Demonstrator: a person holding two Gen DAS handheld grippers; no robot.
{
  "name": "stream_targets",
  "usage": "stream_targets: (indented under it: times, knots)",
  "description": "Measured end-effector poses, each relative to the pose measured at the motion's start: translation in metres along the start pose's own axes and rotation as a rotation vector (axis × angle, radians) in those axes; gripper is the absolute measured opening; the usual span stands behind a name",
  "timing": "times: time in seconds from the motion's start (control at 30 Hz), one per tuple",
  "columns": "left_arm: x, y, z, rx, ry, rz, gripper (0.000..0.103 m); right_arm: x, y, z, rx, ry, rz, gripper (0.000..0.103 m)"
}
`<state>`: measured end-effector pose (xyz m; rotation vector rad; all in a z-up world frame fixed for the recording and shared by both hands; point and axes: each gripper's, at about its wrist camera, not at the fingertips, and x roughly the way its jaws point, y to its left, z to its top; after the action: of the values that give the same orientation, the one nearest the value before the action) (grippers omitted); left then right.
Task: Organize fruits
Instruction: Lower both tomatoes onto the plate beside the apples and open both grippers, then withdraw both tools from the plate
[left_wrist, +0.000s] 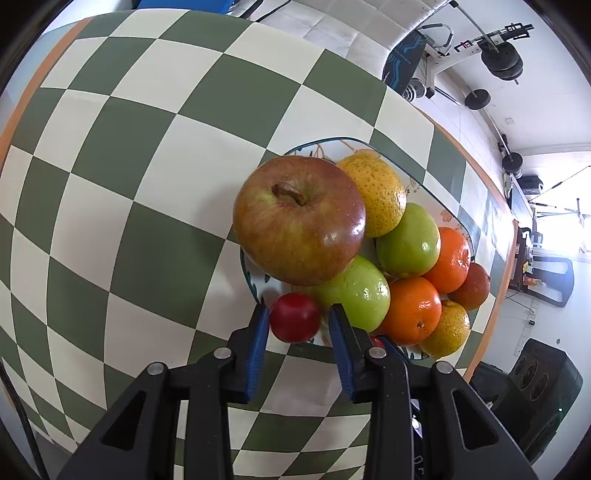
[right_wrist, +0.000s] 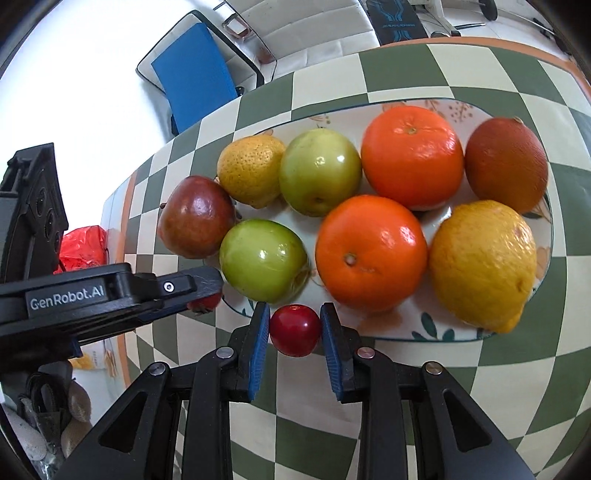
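The right gripper (right_wrist: 295, 328) held a small red fruit (right_wrist: 294, 329) between its blue pads at the near rim of the floral plate (right_wrist: 436, 332). On that plate lay two green apples, two oranges, lemons and a red apple (right_wrist: 197, 218) at its left end.

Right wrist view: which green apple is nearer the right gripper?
The lower-left green apple, just above the right gripper and beside the red-brown apple. The other green apple lies farther back, next to the yellow citrus.

bright daylight, blown-out window (left_wrist: 561, 229) at three o'clock; glare spots on glossy fruit; strong fisheye bending, dark vignetted corners.
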<state>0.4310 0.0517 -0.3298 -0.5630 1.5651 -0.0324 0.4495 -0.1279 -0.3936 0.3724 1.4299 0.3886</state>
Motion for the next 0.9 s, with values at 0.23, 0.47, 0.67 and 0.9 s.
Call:
stream_targets:
  times: [0.23, 0.47, 0.67, 0.9]
  knots:
    - [-0.009, 0.0, -0.005, 0.027, -0.019, 0.056, 0.041, 0.0, 0.001, 0.001, 0.021, 0.001, 0.008, 0.04]
    - [-0.028, -0.007, -0.033, 0.122, -0.108, 0.198, 0.087, -0.041, 0.005, -0.01, -0.015, -0.091, -0.062, 0.069]
    - [-0.035, -0.017, -0.064, 0.193, -0.165, 0.291, 0.091, -0.085, -0.005, -0.024, -0.064, -0.151, -0.261, 0.09]
    - [-0.051, -0.035, -0.091, 0.235, -0.25, 0.348, 0.091, -0.115, -0.021, -0.041, -0.073, -0.186, -0.351, 0.095]
